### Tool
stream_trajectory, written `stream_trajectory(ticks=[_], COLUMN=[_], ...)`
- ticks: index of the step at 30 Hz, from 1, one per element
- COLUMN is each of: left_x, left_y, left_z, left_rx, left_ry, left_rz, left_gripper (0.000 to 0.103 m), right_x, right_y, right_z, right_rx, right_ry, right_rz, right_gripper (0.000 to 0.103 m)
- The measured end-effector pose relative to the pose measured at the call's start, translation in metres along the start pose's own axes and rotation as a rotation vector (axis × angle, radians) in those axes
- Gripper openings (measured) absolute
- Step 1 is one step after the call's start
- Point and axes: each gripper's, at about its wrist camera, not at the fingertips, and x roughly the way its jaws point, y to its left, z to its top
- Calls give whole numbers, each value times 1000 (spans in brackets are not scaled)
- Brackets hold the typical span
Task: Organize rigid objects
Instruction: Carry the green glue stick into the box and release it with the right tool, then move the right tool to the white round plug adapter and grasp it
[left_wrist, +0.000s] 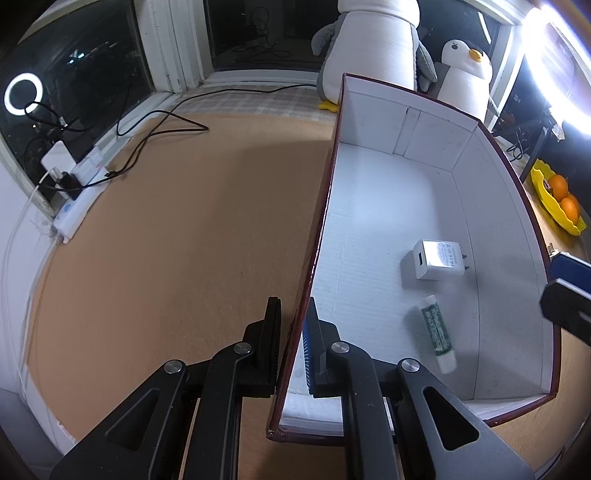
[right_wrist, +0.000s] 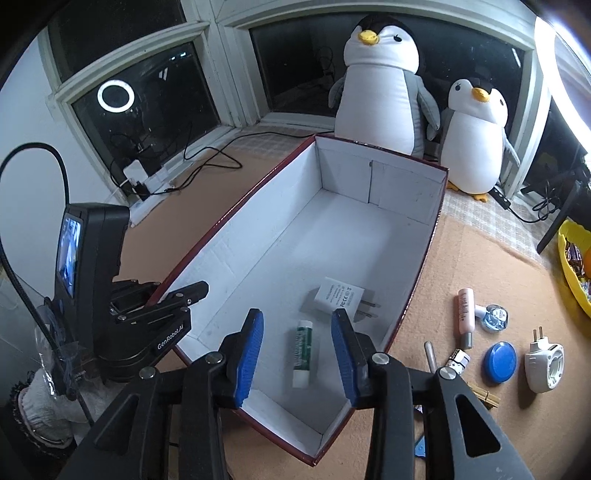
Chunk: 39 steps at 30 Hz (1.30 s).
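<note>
Clamping the box (left_wrist: 321, 206) wall, left hand-held gripper (left_wrist: 291, 332); right hand-held gripper (right_wrist: 297, 350) hanging spread above the dropped tube (right_wrist: 303, 350); charger (right_wrist: 341, 295) boxed, table items (right_wrist: 498, 343) beside it remaining.

The yellow plastic fruit tray (right_wrist: 570, 273) ran off the right edge, the print on the small green-and-white tube (right_wrist: 303, 352) was too small to read, and a blue flat piece (right_wrist: 420, 451) lay half hidden behind the right hand-held gripper (right_wrist: 297, 354).

Left wrist view: close over box (left_wrist: 369, 221) left wall, facing down toward window. Right wrist view: above near end. Shared: box interior, penguins (right_wrist: 380, 85).
</note>
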Motion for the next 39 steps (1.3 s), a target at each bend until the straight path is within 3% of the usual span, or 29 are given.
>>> stream_trajectory(ticks=[15,28,39], left_x=[1,1,-1], left_y=[-1,-2,-9], left_z=[3,3,3], left_rx=[22,40,118], left_ry=[14,21,19], left_rz=[-2,-4,16], left_gripper=[10,10,10], right_x=[-40,-60,-56], right_y=[-68,-203,-256], right_z=[-22,-78,-99], right_rx=[207,442,559], right_ry=[-71,-36,19], right_rz=[-112,-349,-334], right_gripper=[47,47,47])
